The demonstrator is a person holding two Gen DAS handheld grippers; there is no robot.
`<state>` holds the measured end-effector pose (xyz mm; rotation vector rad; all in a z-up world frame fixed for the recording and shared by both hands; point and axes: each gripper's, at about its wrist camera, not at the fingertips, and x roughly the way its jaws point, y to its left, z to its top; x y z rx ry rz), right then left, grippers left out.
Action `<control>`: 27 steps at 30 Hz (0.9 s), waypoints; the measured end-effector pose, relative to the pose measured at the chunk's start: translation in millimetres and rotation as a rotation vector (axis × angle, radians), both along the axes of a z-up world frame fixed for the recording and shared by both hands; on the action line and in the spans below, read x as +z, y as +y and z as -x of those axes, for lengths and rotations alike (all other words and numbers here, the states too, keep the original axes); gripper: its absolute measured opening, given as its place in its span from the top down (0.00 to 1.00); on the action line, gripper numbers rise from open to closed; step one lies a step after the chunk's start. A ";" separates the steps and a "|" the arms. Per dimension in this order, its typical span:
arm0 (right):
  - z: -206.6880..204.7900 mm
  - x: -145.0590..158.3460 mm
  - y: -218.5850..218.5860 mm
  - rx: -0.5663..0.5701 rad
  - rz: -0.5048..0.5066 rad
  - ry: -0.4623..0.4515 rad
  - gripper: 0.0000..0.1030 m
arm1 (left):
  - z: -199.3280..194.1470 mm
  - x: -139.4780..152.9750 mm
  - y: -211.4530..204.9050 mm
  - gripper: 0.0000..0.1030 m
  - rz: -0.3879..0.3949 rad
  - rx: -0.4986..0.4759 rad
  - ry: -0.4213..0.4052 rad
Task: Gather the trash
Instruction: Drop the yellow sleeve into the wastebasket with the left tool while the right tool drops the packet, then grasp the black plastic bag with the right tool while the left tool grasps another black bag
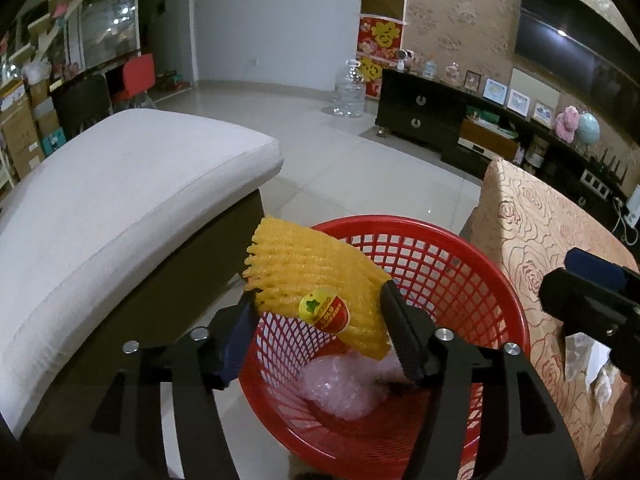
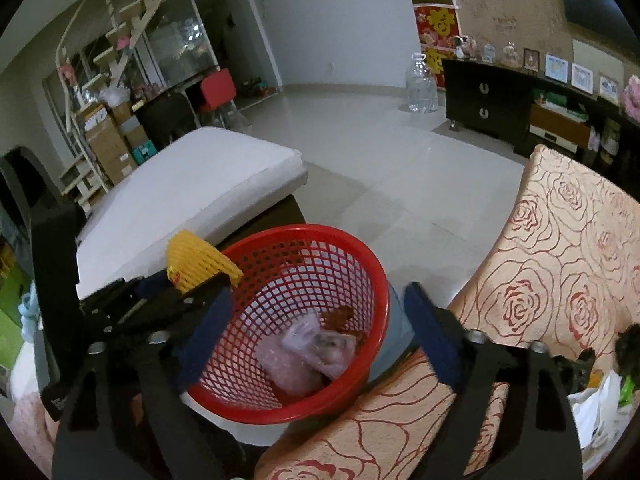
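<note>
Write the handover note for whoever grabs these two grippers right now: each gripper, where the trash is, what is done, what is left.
Left gripper: jaws apart over the red plastic mesh basket, with the yellow foam fruit net between them; whether the pads still press on it is unclear.
Right gripper: open, empty, above the same basket.
In the basket: pinkish crumpled plastic bags and a reddish wrapper.
Done: that plastic trash is in.
Left: see that the yellow net drops in, then fetch the white paper scraps lying on the rose-patterned cloth at the right gripper's side.
</note>
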<state>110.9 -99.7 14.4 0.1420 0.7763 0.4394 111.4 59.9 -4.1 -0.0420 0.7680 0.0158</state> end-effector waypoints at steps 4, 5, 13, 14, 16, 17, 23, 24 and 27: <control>2.2 2.4 -4.5 -0.012 -0.004 -0.004 0.16 | 0.9 1.9 3.0 0.36 0.009 0.010 -0.010; 3.1 3.4 -6.2 -0.016 -0.004 -0.006 0.16 | 1.8 2.1 4.0 0.35 0.013 0.012 -0.014; 14.8 11.6 -29.2 -0.067 -0.006 -0.030 0.16 | 5.5 7.9 2.7 0.26 0.025 0.016 -0.046; 16.6 13.2 -33.9 -0.077 -0.005 -0.033 0.16 | 7.0 9.5 1.7 0.25 0.023 0.016 -0.058; 22.4 17.6 -46.1 -0.104 0.006 -0.045 0.15 | 10.0 12.0 -1.1 0.24 0.020 0.010 -0.077; 25.9 20.7 -55.6 -0.124 0.015 -0.052 0.15 | 11.6 13.4 -2.9 0.24 0.020 0.005 -0.086; 54.2 35.9 -138.0 -0.318 0.047 -0.090 0.15 | 18.5 22.7 -33.4 0.23 0.014 -0.068 -0.130; 59.4 36.1 -151.9 -0.351 0.055 -0.095 0.15 | 19.5 24.0 -41.3 0.22 0.008 -0.085 -0.136; 74.2 27.7 -197.1 -0.449 0.075 -0.089 0.15 | 18.3 26.0 -66.8 0.22 0.003 -0.136 -0.136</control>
